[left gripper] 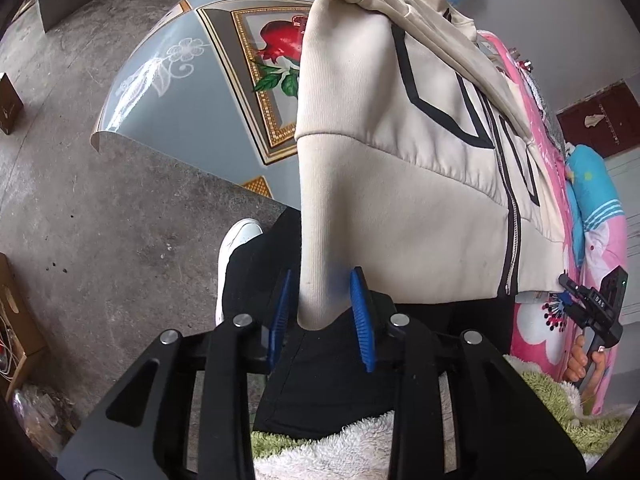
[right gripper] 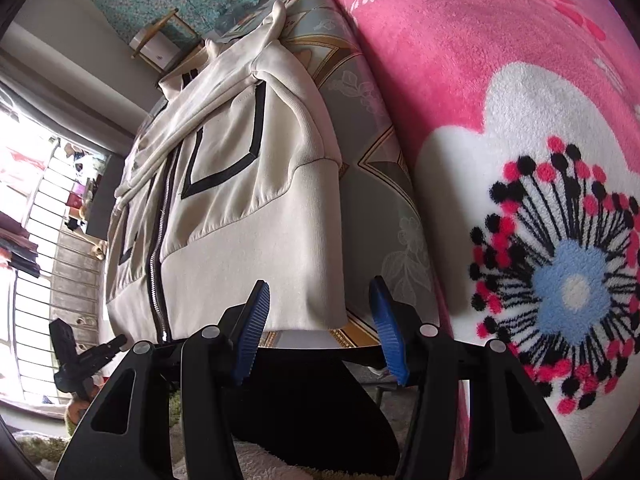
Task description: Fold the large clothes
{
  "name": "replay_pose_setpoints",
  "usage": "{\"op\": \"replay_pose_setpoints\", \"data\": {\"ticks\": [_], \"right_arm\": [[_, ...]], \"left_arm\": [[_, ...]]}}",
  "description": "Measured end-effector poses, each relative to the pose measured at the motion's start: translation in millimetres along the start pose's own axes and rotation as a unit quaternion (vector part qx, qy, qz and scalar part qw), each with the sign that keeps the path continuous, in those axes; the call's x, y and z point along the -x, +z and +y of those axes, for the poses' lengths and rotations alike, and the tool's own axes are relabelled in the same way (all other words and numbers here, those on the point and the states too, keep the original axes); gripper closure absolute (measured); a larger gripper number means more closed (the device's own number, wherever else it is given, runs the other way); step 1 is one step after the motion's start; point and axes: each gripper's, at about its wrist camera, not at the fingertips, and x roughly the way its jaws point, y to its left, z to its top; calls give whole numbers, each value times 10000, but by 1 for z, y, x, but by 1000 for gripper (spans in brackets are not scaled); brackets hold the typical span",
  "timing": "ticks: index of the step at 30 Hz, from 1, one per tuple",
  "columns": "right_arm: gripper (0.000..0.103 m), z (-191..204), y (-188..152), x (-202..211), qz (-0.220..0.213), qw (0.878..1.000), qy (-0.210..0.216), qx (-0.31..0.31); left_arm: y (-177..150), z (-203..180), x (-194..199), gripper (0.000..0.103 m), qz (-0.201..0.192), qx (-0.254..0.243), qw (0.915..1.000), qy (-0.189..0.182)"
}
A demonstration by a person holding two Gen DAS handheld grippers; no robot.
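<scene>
A cream zip-up hoodie with black trim lies flat on a table covered by a grey-blue patterned cloth, its hem at the near edge. The hoodie's ribbed left corner hangs off the edge between the blue pads of my left gripper, which stand slightly apart around it without pinching. In the right wrist view the hoodie shows its right hem corner between the wide-apart pads of my right gripper, untouched. Each gripper also shows in the other's view, the right gripper and the left gripper.
A pink fleece blanket with a large flower lies right of the hoodie. A person's black trousers and white shoe are below the grippers. Cardboard boxes stand on the concrete floor at left. A barred window is far left.
</scene>
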Motion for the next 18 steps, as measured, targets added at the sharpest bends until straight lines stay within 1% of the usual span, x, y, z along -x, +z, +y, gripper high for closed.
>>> {"op": "replay_pose_setpoints", "data": {"ticks": [2,4,5,6,7,8,9,10,11,12,14,17,18], "right_arm": [[52,-2,-1,0,-45,10000,60,-28],[52,-1,-3,0,-74,10000,20,22],[54,2,-4,0,-92,9999,-46,87],[58,5,-5,-1,-96,9997,-128,167],[66,8,-6,-1,-82,9994,-201,259],[78,10,-8,-3,-64,9992,-228,310],[83,12,-9,-4,-41,9990,-275,345],[91,13,-10,-3,-59,9988,-306,374],[96,14,-10,-2,-80,9989,-250,380],[96,15,-9,1,-118,9991,-189,363],[97,17,-6,11,-262,9992,3,308],[97,24,4,26,-470,9980,309,278],[97,27,10,30,-528,9973,423,285]], "left_arm": [[1,1,0,75,-43,35,10000,-20],[0,-2,1,79,-68,-12,10000,-54],[-1,-4,1,85,-83,-61,9999,-45],[-2,-7,2,90,-94,-138,9999,-18],[-3,-10,4,92,-125,-212,9997,21],[-3,-12,6,95,-154,-275,9995,42],[-5,-16,11,97,-205,-345,9992,35],[-5,-20,16,97,-262,-400,9989,12],[-6,-23,22,98,-323,-459,9984,-22],[-6,-27,31,98,-409,-521,9978,-80],[-3,-34,47,99,-569,-575,9962,-313],[9,-40,72,99,-816,-338,9913,-972],[15,-42,78,99,-887,-279,9891,-1138]]}}
